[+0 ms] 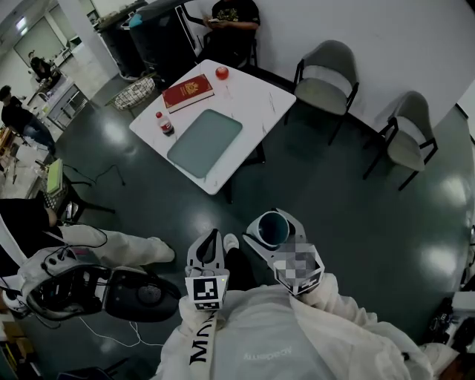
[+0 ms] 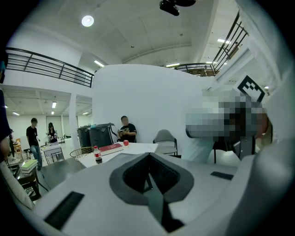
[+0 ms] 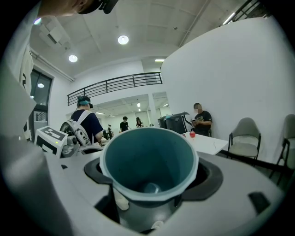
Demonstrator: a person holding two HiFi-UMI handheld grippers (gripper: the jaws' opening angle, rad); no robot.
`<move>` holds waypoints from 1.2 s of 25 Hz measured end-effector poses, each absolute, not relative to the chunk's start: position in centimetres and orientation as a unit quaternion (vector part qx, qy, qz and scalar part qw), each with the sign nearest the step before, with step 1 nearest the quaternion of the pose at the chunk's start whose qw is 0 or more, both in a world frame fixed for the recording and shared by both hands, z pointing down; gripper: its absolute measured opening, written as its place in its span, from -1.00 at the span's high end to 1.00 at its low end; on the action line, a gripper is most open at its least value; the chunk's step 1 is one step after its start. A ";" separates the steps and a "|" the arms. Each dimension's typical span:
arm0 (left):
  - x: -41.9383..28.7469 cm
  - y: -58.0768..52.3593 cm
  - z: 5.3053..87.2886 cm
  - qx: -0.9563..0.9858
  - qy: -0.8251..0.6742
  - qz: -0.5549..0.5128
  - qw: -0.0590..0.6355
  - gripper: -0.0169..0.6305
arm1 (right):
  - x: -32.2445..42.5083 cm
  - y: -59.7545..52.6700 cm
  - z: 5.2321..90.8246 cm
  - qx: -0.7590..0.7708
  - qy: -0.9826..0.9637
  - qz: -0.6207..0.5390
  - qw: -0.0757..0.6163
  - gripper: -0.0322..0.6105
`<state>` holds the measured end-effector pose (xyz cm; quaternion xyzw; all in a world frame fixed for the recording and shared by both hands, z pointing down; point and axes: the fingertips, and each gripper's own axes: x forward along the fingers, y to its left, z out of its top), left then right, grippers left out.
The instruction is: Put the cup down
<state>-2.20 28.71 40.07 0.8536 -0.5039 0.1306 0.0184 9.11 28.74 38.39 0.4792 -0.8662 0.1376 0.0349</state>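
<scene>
A teal cup [image 1: 270,227] stands upright between the jaws of my right gripper [image 1: 276,236], which is shut on it at chest height above the dark floor. In the right gripper view the cup [image 3: 138,156] fills the middle, mouth toward the camera and empty, and the right gripper [image 3: 148,177] clasps its lower body. My left gripper [image 1: 208,256] is beside it on the left, shut with nothing in it; in its own view the left gripper [image 2: 150,177] shows its jaws meeting at a seam. The white table [image 1: 252,96] stands ahead, some way off.
On the table lie a red book [image 1: 188,93], a cola bottle [image 1: 164,124], a small red ball [image 1: 222,73] and a grey-green mat [image 1: 205,142]. Two grey chairs [image 1: 326,74] [image 1: 408,137] stand to the right. A person [image 1: 231,18] sits behind the table. A black-seated chair [image 1: 141,293] is at lower left.
</scene>
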 end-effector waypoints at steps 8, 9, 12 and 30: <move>-3.9 24.0 41.1 0.853 -0.503 0.139 0.036 0.91 | 7.2 23.9 39.2 0.476 -0.865 0.151 0.047 -0.37; -4.1 23.3 41.1 0.853 -0.502 0.140 0.037 0.91 | 7.0 23.3 39.1 0.476 -0.865 0.152 0.048 -0.37; -4.5 21.3 40.8 0.854 -0.500 0.137 0.037 0.91 | 6.4 21.3 39.1 0.477 -0.864 0.152 0.051 -0.37; -6.8 10.3 40.0 0.860 -0.489 0.136 0.055 0.91 | 2.8 11.0 38.6 0.477 -0.861 0.164 0.066 -0.37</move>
